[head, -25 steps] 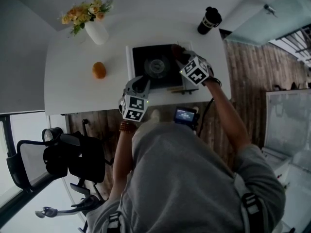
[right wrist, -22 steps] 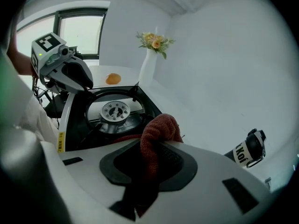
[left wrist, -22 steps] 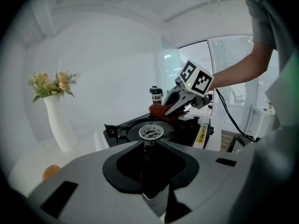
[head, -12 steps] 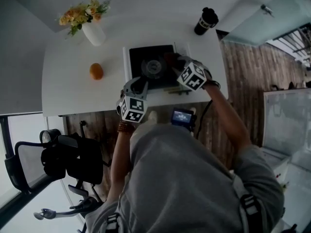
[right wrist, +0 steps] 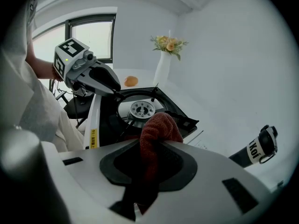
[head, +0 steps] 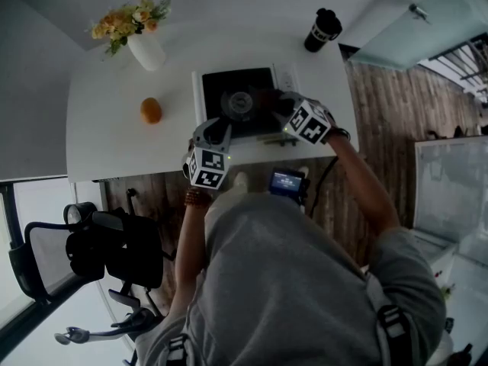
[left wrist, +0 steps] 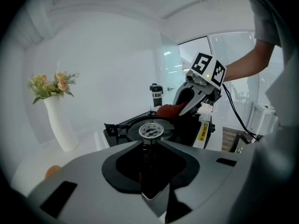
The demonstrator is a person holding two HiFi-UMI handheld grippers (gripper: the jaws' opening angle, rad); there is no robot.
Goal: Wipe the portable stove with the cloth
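Observation:
The black portable stove stands on the white table; its round burner shows just beyond my left jaws. My left gripper is at the stove's near left edge, its jaws closed on that rim. My right gripper is shut on a red cloth, which is bunched between the jaws and pressed down on the right side of the stove top. From the left gripper view the cloth sits under the right gripper's fingers.
A white vase of flowers and an orange are on the table's left part. A black tumbler stands at the far right corner. A small lit screen hangs at the near edge. An office chair is below left.
My right gripper has slid the red cloth a short way across the right side of the stove top. The left gripper has stayed at the stove's near edge.

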